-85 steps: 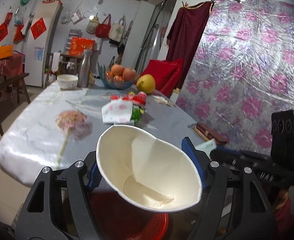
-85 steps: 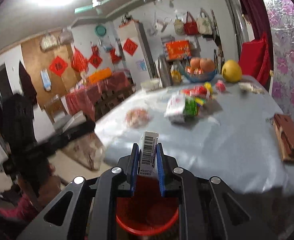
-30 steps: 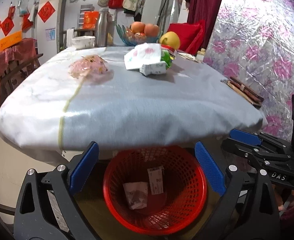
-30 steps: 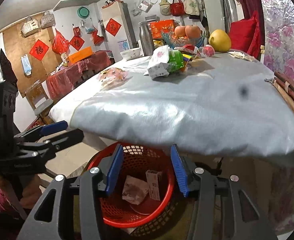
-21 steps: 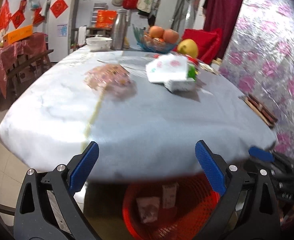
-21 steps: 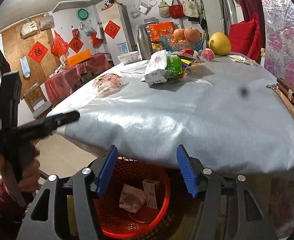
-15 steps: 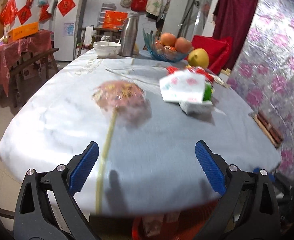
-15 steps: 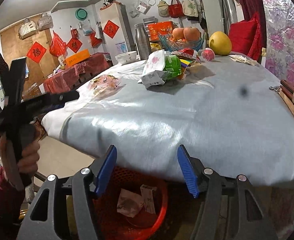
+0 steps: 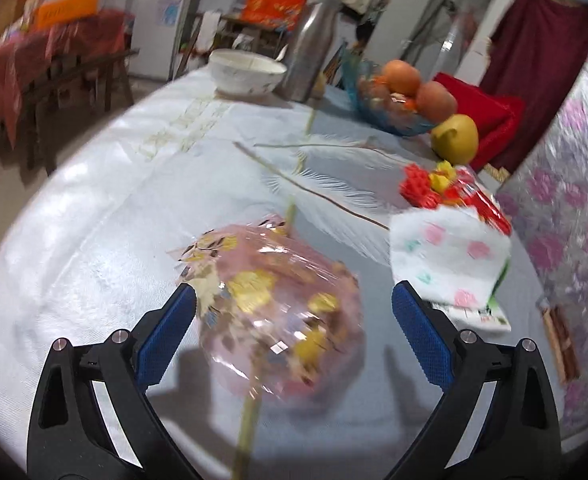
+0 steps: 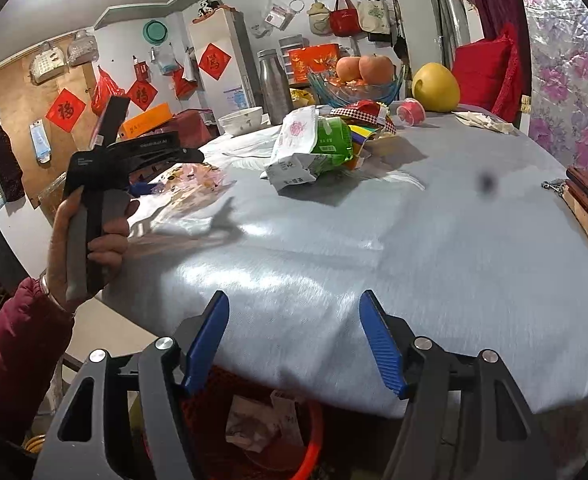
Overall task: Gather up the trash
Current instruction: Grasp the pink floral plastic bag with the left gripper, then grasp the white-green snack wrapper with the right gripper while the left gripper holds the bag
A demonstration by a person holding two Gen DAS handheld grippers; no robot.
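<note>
Pink crinkled wrapper, motion-blurred, is lying between my spread left claw; my empty right claw is opening.

A crumpled clear-pink plastic wrapper is showing yellow, gold and brown flecks. The bench under it is wearing a pale grey-white cloth with faint feather and stem markings. A white paper pack is carrying pink and teal dots, with a green edge showing. Behind it, a red and yellow crinkled packet is glowing brightly. Orange-red round fruits are sitting in a blue glass bowl, beside a yellow pomelo. The gripper fingers are showing ribbed blue pads on black frames. A red mesh plastic basket is peeking out below, and a dark red quilted sleeve is showing at the left.
</note>
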